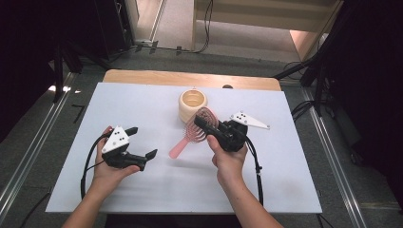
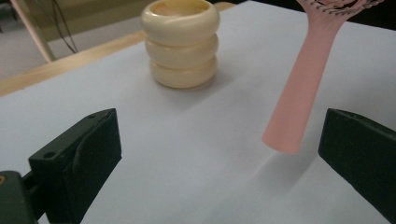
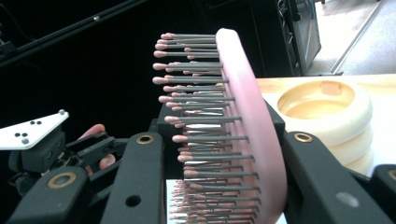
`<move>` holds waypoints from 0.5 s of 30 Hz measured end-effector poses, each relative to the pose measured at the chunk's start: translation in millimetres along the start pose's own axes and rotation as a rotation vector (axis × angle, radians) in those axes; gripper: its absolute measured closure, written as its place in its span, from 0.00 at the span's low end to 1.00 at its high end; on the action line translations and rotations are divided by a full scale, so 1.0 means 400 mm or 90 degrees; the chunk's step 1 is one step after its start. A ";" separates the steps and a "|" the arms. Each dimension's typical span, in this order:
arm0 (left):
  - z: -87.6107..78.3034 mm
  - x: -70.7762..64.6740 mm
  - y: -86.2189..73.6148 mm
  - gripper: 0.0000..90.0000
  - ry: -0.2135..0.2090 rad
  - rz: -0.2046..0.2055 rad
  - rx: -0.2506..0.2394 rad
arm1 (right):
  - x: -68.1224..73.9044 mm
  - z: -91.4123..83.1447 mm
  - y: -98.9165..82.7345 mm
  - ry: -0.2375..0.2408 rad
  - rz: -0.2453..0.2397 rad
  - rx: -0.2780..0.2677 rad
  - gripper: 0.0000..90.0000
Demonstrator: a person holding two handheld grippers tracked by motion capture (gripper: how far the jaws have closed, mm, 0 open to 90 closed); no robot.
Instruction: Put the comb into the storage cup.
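While the right gripper (image 1: pixel 205 124) holds the pink hairbrush (image 1: pixel 192 133) by its head above the white table (image 1: pixel 285 180), the left gripper (image 1: pixel 141 142) faces the free handle end.

Right tool: jaws drawn close, one against the bristle tips and one against the smooth back of the brush head (image 3: pixel 243 135); the brush is clamped between them.

Left tool: jaws spread wide, nothing between them; in the left gripper view the handle (image 2: pixel 299 93) hangs down just inside the right-hand jaw, its tip near the table but, by my reading, not touching it.

Brush position: tilted, head up near the cream ribbed cup (image 1: pixel 193 105), handle slanting down and toward the left gripper; the cup stands upright just behind it.

Likely step: passing the brush over, or steering it toward the cup (image 2: pixel 181 44); that is a judgement from the pose.

Risk, slip: bristles are springy and give poor purchase, so the head could twist or slide out if the handle is pushed sideways.

Risk, missed grab: the handle sits off-centre between the left jaws; closing now could catch only its edge and flick it away.

Risk, early release: if the right jaws part before the left ones press firmly, the brush would drop to the table.

Risk, cup: the head hangs close to the rim (image 3: pixel 327 105); a swing could knock the cup over.
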State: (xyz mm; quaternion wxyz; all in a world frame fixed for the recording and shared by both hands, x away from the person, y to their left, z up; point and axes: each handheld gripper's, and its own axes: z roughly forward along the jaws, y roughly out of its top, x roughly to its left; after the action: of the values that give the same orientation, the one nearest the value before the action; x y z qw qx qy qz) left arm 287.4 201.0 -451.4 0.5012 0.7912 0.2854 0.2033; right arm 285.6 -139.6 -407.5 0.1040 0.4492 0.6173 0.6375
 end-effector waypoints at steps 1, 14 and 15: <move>-0.006 0.002 -0.006 0.00 0.008 0.001 -0.005 | 0.000 0.000 0.002 0.002 -0.001 0.000 0.69; -0.048 0.029 -0.084 0.00 0.040 -0.036 -0.032 | 0.000 0.004 0.021 0.009 -0.034 -0.005 0.69; -0.052 0.031 -0.089 0.00 0.040 -0.038 -0.030 | -0.001 0.004 0.022 0.009 -0.036 -0.005 0.69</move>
State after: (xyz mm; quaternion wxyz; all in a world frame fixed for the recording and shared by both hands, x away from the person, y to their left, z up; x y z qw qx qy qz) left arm 275.4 235.1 -474.6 0.5166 0.7635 0.3195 0.2196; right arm 290.7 -140.8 -400.1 0.1191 0.4265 0.6280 0.6399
